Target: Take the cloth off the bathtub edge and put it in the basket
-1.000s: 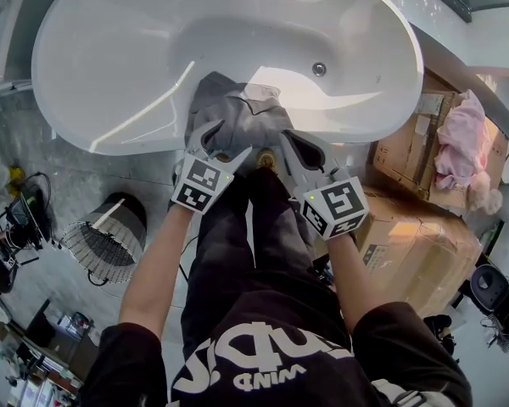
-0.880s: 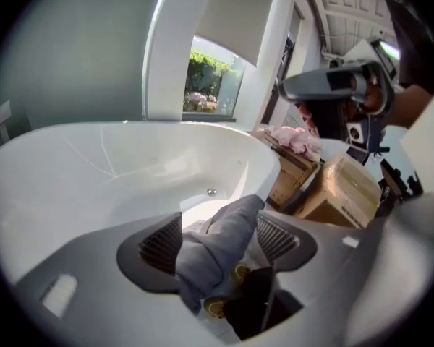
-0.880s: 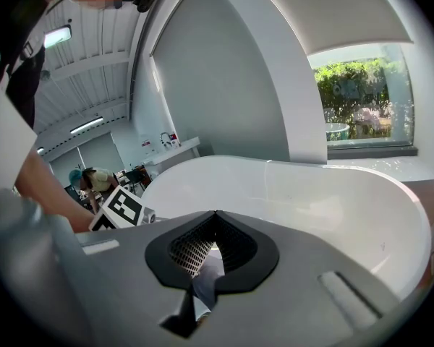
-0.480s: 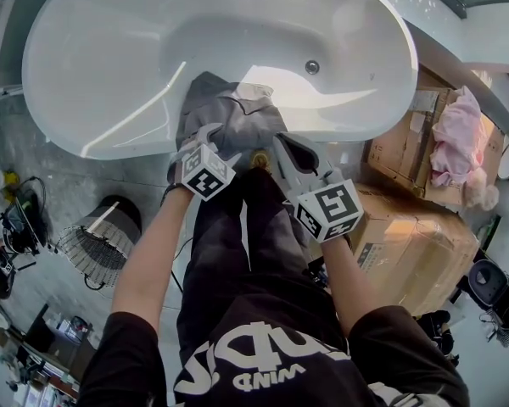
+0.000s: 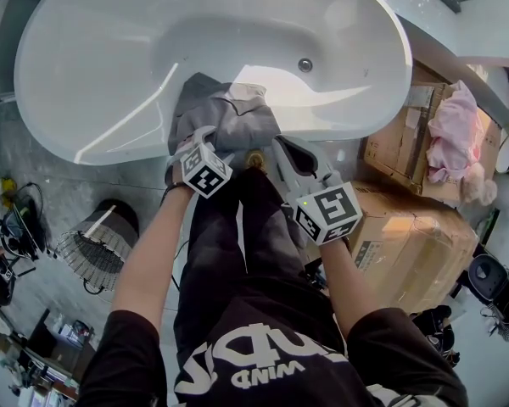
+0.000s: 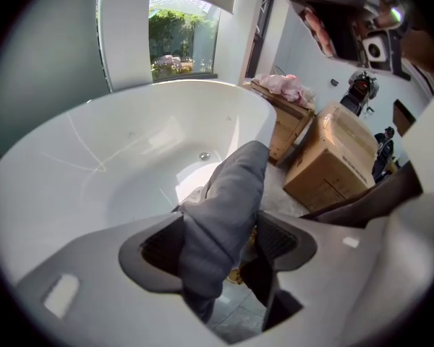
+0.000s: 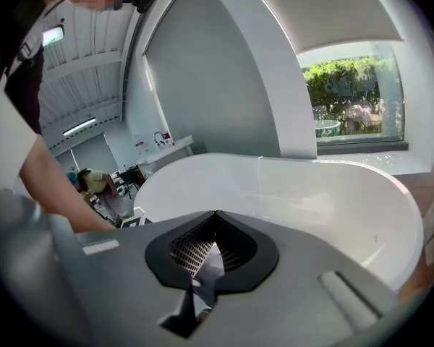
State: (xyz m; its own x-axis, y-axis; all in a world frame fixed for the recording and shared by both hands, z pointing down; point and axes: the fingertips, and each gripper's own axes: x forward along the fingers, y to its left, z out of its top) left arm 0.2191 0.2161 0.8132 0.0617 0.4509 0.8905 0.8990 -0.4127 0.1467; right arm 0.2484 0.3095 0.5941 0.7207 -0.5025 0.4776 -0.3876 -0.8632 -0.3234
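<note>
Grey cloth (image 5: 225, 117) still draped over the near rim of the bathtub (image 5: 93, 147); not lifted. Over the last second the left gripper (image 6: 220, 241) has moved in and now pinches a raised fold. Right gripper (image 7: 213, 237) at the same rim, jaws together, nothing held. Basket (image 5: 102, 242) on the floor left of the bathtub. Grasp looks made; lift is next.
</note>
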